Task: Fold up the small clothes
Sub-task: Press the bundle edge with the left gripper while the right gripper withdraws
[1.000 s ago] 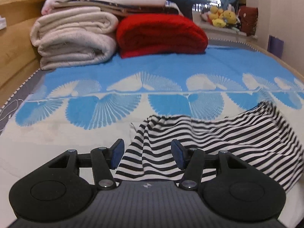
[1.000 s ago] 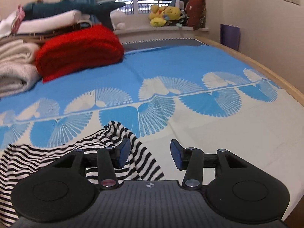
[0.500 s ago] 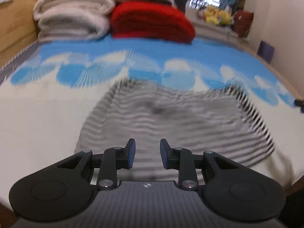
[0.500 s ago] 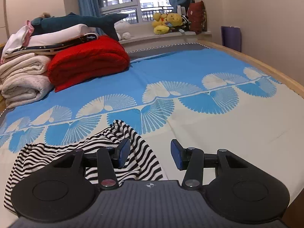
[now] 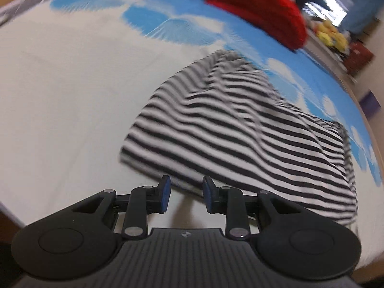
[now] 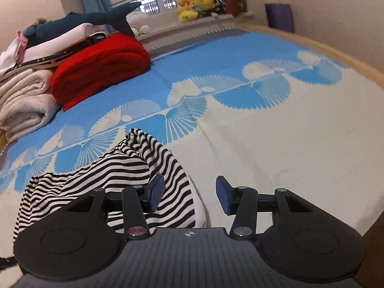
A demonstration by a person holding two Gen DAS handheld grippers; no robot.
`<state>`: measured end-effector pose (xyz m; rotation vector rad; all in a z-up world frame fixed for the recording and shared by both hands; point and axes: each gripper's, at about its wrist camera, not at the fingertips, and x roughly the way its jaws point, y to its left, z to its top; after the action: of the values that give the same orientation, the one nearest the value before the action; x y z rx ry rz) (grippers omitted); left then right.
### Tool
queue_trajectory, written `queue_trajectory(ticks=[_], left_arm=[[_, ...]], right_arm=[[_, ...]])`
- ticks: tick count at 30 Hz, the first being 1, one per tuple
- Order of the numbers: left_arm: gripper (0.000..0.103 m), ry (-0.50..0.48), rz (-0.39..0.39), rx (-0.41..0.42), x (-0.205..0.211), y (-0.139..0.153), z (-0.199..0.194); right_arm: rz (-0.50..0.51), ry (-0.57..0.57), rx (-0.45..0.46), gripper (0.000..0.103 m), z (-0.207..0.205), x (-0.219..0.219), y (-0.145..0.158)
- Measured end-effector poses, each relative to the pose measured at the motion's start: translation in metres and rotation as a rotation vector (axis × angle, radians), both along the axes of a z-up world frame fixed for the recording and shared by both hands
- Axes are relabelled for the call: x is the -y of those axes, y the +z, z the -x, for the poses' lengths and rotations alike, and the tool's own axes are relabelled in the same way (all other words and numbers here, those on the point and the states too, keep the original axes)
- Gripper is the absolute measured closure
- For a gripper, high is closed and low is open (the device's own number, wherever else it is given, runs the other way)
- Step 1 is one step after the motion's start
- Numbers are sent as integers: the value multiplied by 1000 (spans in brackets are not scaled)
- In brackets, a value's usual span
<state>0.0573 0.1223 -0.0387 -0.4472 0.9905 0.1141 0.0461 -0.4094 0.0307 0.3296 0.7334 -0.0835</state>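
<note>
We are seeing a black-and-white horizontally striped garment (image 5: 242, 124) (image 6: 108, 175), a cream bedspread with blue fan motifs (image 6: 252, 91) (image 5: 60, 84), a red folded knit blanket (image 6: 100, 64) (image 5: 259, 9), beige folded towels (image 6: 24, 100), a teal plush shark (image 6: 79, 20), yellow plush toys (image 6: 194, 6), and blue-padded black grippers (image 5: 186, 193) (image 6: 189, 195).

The left gripper (image 5: 184, 193), fingers (image 5: 165, 193) apart, hangs at the near edge of the striped garment (image 5: 252, 124).
</note>
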Motion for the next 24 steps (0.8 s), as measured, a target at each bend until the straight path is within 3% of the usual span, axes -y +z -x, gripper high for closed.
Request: queue_trajectory(ticks=[4, 10, 24], left_arm=[[64, 40, 79, -34, -8, -9, -5], [45, 74, 165, -36, -12, -20, -8], [43, 125, 298, 41, -29, -35, -19]], right_arm=[[25, 26, -1, 53, -4, -4, -2], [62, 73, -2, 54, -8, -16, -3], [191, 135, -31, 54, -15, -44, -12]])
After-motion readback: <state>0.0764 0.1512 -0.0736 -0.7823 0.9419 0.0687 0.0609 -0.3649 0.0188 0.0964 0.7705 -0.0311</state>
